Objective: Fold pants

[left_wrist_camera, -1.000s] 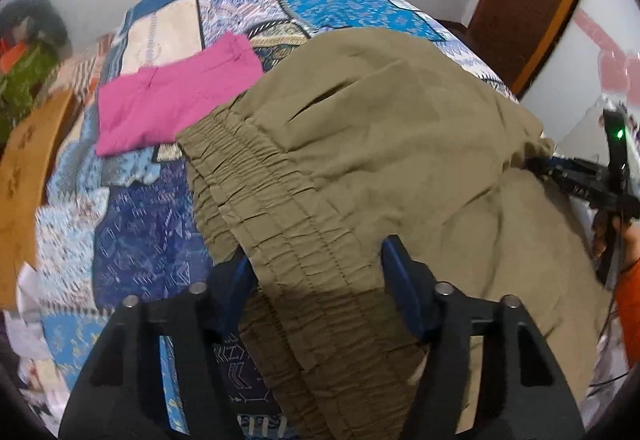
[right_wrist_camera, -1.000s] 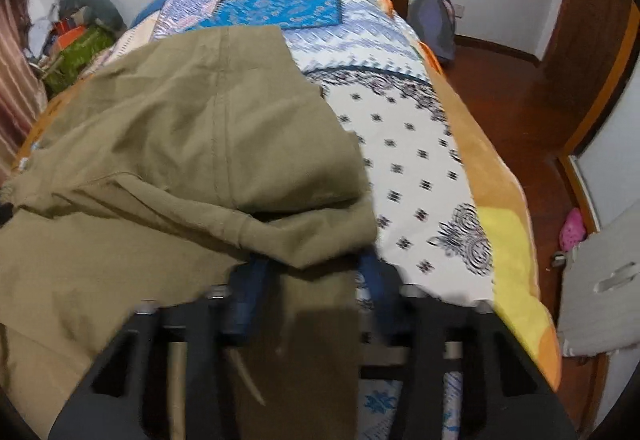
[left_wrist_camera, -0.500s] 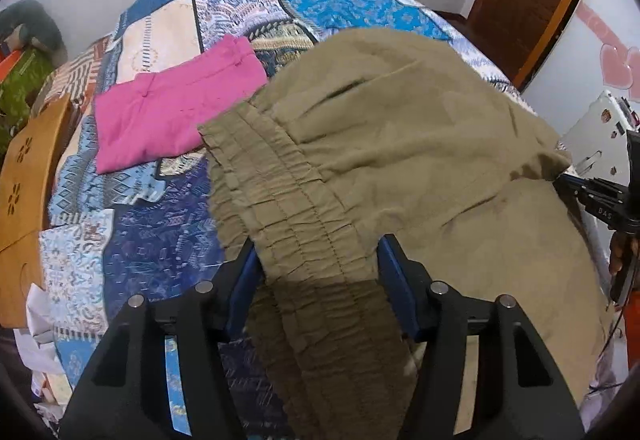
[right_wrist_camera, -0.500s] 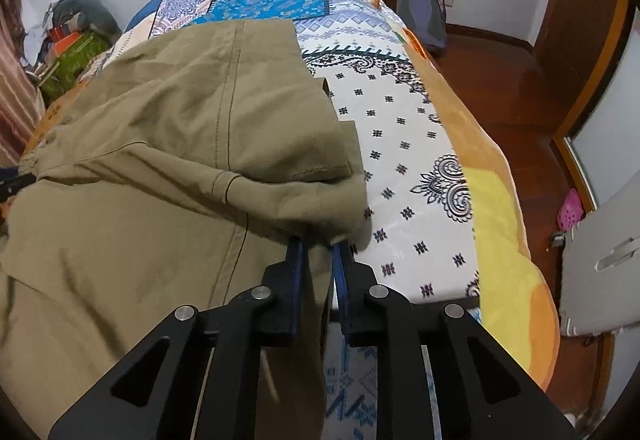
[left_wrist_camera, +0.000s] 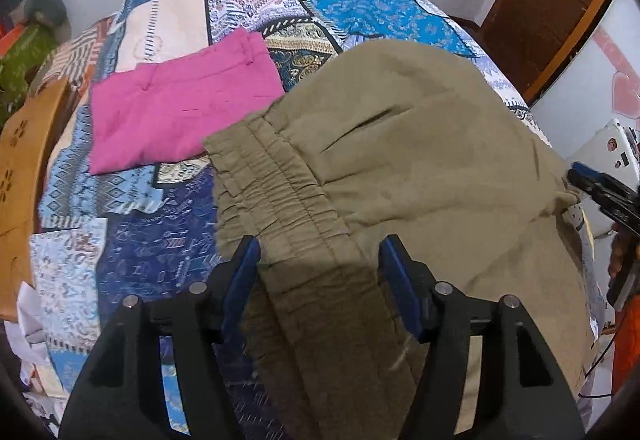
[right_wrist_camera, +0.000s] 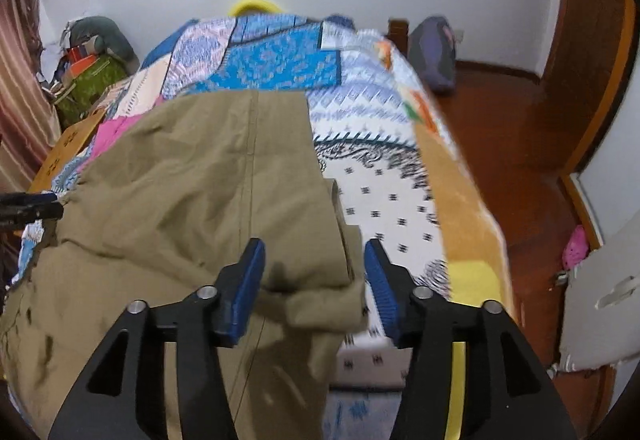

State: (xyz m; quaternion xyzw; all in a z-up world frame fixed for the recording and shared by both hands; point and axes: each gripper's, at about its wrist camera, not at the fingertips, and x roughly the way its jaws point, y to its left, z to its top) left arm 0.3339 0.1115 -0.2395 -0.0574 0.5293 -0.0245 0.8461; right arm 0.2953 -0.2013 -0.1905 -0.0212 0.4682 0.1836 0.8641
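Olive-green pants (left_wrist_camera: 400, 160) lie folded over on the patchwork bedspread (left_wrist_camera: 160, 240). Their gathered elastic waistband (left_wrist_camera: 280, 192) runs toward my left gripper (left_wrist_camera: 320, 276), which is open with the waistband lying between its blue pads. In the right wrist view the pants (right_wrist_camera: 200, 180) end in a folded leg hem (right_wrist_camera: 316, 280) lying between the pads of my right gripper (right_wrist_camera: 314, 276), which is open. Each gripper shows at the edge of the other's view: the right one (left_wrist_camera: 600, 196), the left one (right_wrist_camera: 28, 208).
Folded pink pants (left_wrist_camera: 180, 108) lie on the bed beyond the waistband. A wooden bed frame (left_wrist_camera: 20, 160) runs along the left. The bed's right edge (right_wrist_camera: 460, 180) drops to a wooden floor with a grey bag (right_wrist_camera: 432, 56). A door (left_wrist_camera: 552, 0) stands at right.
My right gripper was shut on the leg hem half a second ago and is now open, pulled back a little. My left gripper stayed open over the waistband and drew back slightly.
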